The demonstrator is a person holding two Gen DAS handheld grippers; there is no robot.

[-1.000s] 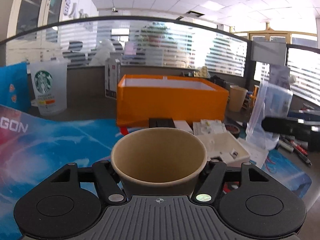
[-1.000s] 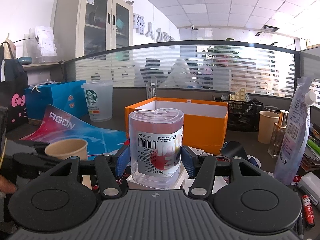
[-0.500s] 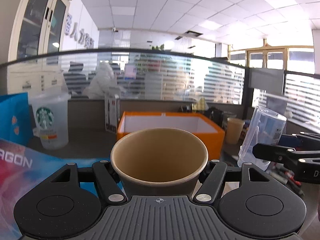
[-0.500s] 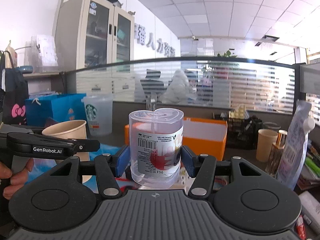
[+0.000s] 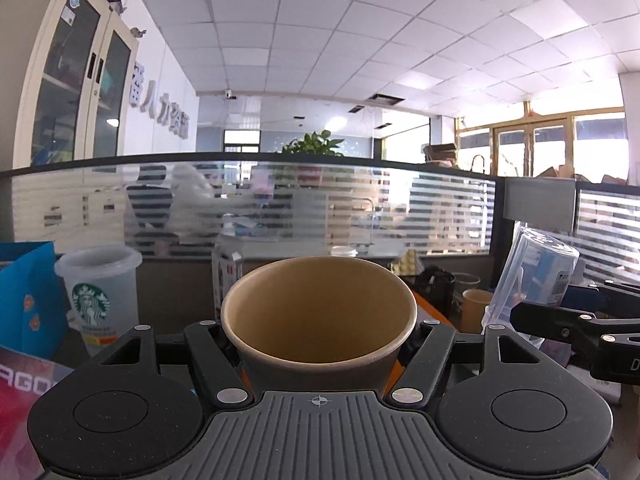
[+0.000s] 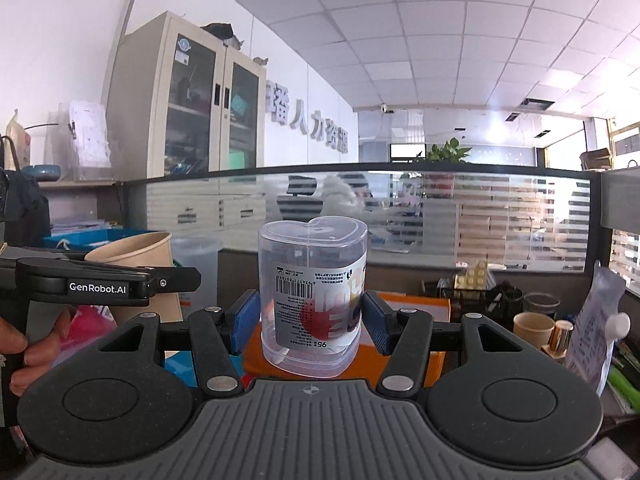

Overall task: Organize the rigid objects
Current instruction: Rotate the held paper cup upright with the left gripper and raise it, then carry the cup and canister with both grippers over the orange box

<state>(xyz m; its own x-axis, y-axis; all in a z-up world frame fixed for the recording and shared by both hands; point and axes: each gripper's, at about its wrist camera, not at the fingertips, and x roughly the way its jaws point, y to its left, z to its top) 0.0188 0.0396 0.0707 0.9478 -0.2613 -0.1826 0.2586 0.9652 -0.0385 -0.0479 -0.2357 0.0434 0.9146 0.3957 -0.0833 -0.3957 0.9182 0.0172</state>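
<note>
Jaws both closed on cargo: my left gripper [image 5: 319,354] clamps a paper cup [image 5: 318,320] upright, mouth up; my right gripper [image 6: 311,322] pinches a clear heart-shaped container [image 6: 313,296] low on its walls. Both carried high, probably for the orange box [image 6: 404,332] below. Cluttered desk, glass partition [image 6: 440,216], office beyond.

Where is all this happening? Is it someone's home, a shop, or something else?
Most likely an open-plan office. A frosted-glass desk partition runs across the room, a glass-door filing cabinet stands by the wall, and there is a tiled drop ceiling overhead. The desk itself is cluttered with everyday items.
</note>
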